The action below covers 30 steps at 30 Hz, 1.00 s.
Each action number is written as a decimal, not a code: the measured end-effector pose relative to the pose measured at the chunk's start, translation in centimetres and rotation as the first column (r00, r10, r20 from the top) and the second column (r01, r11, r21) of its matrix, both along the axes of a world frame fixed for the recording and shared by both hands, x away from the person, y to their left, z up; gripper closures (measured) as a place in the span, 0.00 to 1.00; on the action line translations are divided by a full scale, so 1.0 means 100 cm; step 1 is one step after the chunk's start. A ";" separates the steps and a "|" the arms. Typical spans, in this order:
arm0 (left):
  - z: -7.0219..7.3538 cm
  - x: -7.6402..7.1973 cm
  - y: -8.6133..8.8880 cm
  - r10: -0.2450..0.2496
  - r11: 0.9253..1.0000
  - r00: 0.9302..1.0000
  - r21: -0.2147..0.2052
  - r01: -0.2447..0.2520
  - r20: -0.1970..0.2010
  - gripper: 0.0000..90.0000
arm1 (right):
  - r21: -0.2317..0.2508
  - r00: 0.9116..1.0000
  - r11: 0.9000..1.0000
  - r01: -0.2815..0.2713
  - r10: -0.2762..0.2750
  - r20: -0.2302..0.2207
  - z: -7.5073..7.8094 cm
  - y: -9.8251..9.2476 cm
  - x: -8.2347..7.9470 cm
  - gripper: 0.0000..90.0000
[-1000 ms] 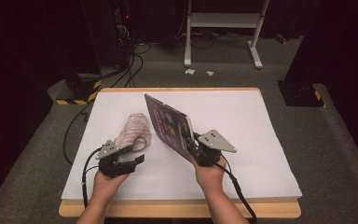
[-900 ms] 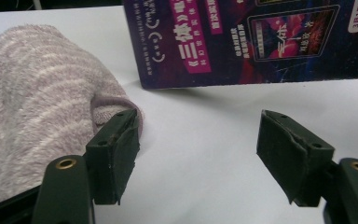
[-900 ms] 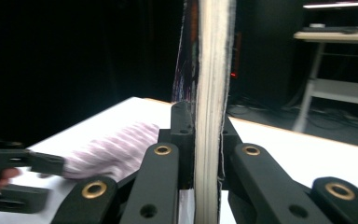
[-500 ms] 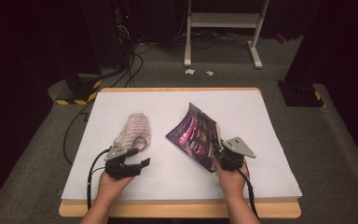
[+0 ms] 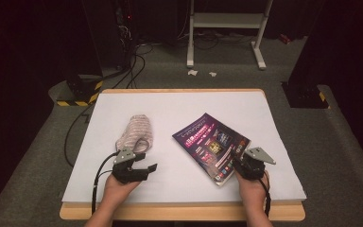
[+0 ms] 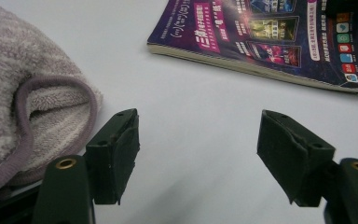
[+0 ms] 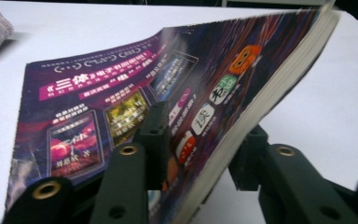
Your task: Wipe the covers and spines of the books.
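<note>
Magazine (image 5: 211, 144) lay almost flat at the table's (image 5: 179, 101) four o'clock. My right gripper (image 5: 240, 164) had just been opening around its corner, one edge not yet down. My left gripper (image 5: 146, 163) waited open and empty beside the towel (image 5: 134, 132).

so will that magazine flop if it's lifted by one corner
Probably some: the magazine already curves between its raised corner and the table. Its thick page block suggests moderate weight, so the far end would likely sag. The glossy cover may slip in the right tool, whose jaws have just been opening around it.
</note>
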<state>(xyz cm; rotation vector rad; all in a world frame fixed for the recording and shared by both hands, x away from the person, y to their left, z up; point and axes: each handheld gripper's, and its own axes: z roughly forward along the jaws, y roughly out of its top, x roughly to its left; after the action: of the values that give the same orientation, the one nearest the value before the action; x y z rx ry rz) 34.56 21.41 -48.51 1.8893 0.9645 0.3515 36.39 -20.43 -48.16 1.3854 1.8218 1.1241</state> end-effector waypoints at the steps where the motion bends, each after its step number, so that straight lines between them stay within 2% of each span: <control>1: 0.000 0.000 0.000 0.000 1.000 1.000 0.001 0.000 -0.001 0.33 | -0.007 1.000 1.000 0.004 -0.004 -0.007 0.001 -0.003 0.000 0.65; 4: -0.001 0.000 0.000 -0.002 1.000 1.000 0.000 0.002 -0.004 0.33 | -0.036 0.999 0.999 0.014 -0.015 -0.037 0.002 -0.011 -0.001 0.60; 7: -0.002 0.000 -0.002 -0.006 1.000 1.000 0.002 0.006 -0.007 0.33 | -0.045 0.998 0.998 0.035 -0.037 -0.041 0.003 -0.020 -0.003 0.58; 12: -0.003 0.001 -0.003 -0.010 1.000 1.000 0.009 0.010 -0.010 0.33 | -0.068 0.997 0.996 0.062 -0.064 -0.032 0.002 -0.026 -0.004 0.56; 17: -0.004 0.001 -0.002 -0.006 1.000 1.000 0.010 0.006 -0.014 0.33 | -0.060 0.996 0.995 0.079 -0.081 -0.035 0.000 -0.030 -0.004 0.55; 20: -0.004 0.002 -0.002 -0.005 1.000 1.000 0.010 0.005 -0.013 0.33 | -0.073 0.996 0.994 0.086 -0.088 -0.018 0.003 -0.031 -0.006 0.56; 23: -0.004 0.002 -0.002 -0.007 1.000 1.000 0.008 0.007 -0.014 0.33 | -0.076 0.997 0.994 0.077 -0.077 0.002 0.009 -0.031 -0.007 0.57; 26: -0.004 0.001 -0.003 -0.011 1.000 1.000 0.007 0.011 -0.018 0.33 | -0.089 0.999 0.995 0.037 -0.039 -0.025 0.010 -0.028 -0.002 0.56; 30: -0.004 0.001 -0.002 -0.012 1.000 1.000 0.003 0.012 -0.018 0.33 | -0.094 0.997 0.996 0.006 -0.014 -0.075 0.006 -0.025 0.015 0.49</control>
<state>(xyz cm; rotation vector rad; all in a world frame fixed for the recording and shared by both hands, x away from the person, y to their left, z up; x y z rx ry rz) 34.69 21.22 -48.86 1.9028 0.9646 0.3301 37.90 -22.94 -47.60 1.3977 1.8937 0.9798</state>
